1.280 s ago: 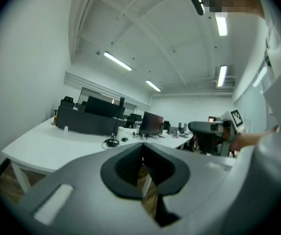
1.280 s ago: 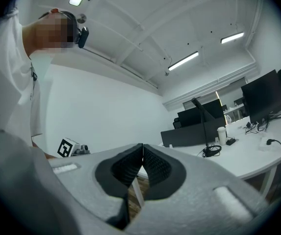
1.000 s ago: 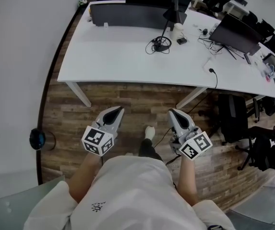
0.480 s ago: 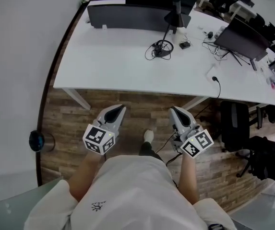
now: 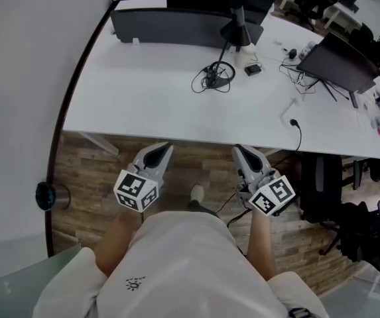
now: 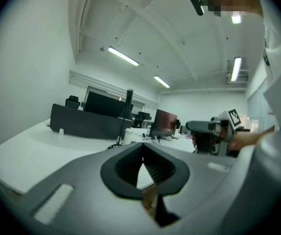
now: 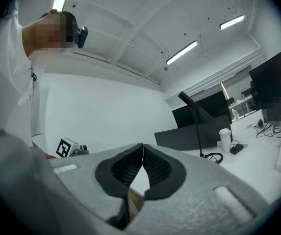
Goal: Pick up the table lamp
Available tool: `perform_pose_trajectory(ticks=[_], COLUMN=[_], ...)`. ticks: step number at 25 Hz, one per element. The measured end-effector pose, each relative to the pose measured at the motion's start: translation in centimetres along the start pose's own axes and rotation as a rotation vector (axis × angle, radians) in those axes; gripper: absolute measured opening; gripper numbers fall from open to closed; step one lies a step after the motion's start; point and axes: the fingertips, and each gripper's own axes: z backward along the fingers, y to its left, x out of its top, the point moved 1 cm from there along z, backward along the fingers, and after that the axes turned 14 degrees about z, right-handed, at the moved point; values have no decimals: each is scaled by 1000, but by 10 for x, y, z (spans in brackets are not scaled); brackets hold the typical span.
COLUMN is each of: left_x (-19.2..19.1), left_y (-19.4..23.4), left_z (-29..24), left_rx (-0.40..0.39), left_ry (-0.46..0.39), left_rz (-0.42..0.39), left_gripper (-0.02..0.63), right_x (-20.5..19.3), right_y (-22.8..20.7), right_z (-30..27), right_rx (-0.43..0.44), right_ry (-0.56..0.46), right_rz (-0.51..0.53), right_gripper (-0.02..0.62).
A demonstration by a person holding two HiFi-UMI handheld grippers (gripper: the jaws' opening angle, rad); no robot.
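Note:
The table lamp is black, with a thin slanted stem (image 5: 229, 45) and a ring base (image 5: 220, 72) among coiled cable, at the far middle of the white table (image 5: 150, 91). The right gripper view shows the lamp's stem (image 7: 198, 131) and base (image 7: 213, 156). In the left gripper view the lamp (image 6: 126, 112) stands before the dark screen. My left gripper (image 5: 164, 150) and right gripper (image 5: 240, 151) hang side by side over the wooden floor, just short of the table's near edge, far from the lamp. Both are shut with nothing between the jaws, as their own views show (image 6: 142, 147) (image 7: 142, 147).
A long dark divider panel (image 5: 170, 26) runs along the table's back. A monitor (image 5: 339, 61) stands at the right, with cables and a plug (image 5: 294, 121) near the edge. A white cup (image 7: 224, 140) is beside the lamp. Office chairs (image 5: 322, 177) sit at right. A round dark object (image 5: 44, 195) lies by the wall.
The table has drawn nearer in the head view. Both grippers, still shut, have moved forward together and now reach its near edge.

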Motion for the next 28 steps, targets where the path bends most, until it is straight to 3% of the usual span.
perform_pose_trajectory(ticks=[6, 14, 28], left_x=[14, 23, 24], left_y=[-3, -7, -14], left_z=[-56, -110, -164], left_rx=[16, 32, 49], left_ry=[-6, -10, 6], left_rz=[-10, -22, -34], left_gripper=[-6, -6, -6], right_x=[3, -3, -11], right_y=[-48, -106, -159], right_z=[-18, -25, -22], right_rx=[72, 94, 130], right_ry=[3, -17, -49], right_rz=[3, -35, -42], right_gripper=[2, 2, 2])
